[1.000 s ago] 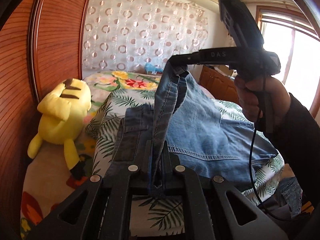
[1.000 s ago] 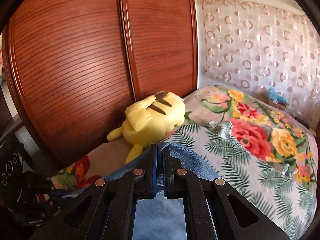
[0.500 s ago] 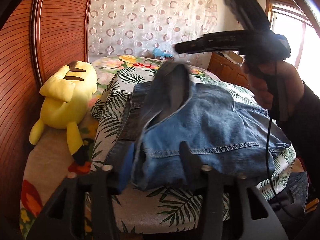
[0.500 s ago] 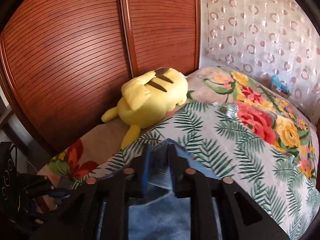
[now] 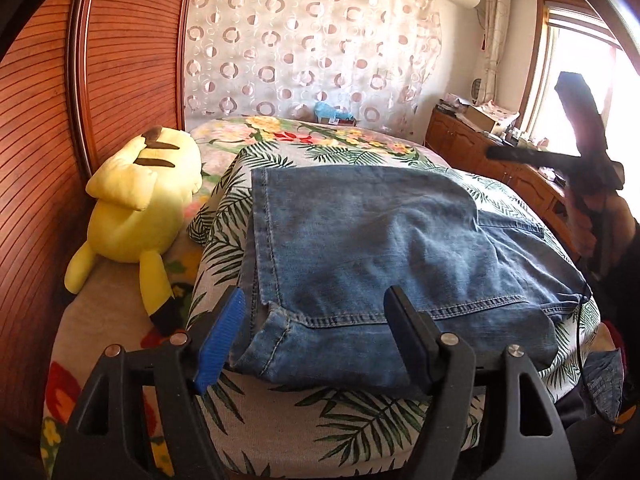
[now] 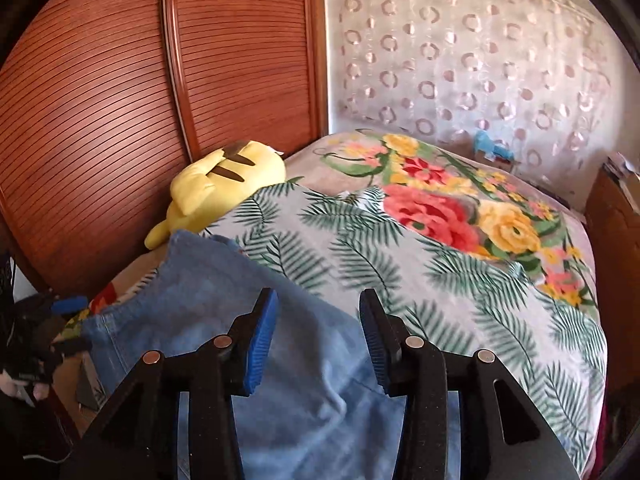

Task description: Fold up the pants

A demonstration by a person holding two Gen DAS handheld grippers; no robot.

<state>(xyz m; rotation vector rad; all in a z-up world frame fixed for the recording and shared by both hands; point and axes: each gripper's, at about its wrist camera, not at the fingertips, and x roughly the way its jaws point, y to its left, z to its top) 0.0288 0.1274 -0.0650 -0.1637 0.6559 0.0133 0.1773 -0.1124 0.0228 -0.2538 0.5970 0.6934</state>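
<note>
Indoors, the bed [image 5: 360,432] carried a palm-leaf cover over a blanket [image 6: 432,216] printed with red and yellow flowers. Folded blue jeans [image 5: 380,248] lay flat on the leaf print near the bed's front edge. The left tool [image 5: 312,340] was spreading its blue-padded fingers on either side of the jeans' near corner, pads off the cloth. The right tool [image 6: 318,340] was also opening above the denim, pinching nothing. A yellow plush toy [image 5: 136,208] lay against the slatted wooden wardrobe [image 6: 120,80]. A curtain with ring patterns [image 5: 312,40] hung behind the bed, and a wooden cabinet [image 5: 480,148] stood beneath a bright window [image 5: 576,72].
</note>
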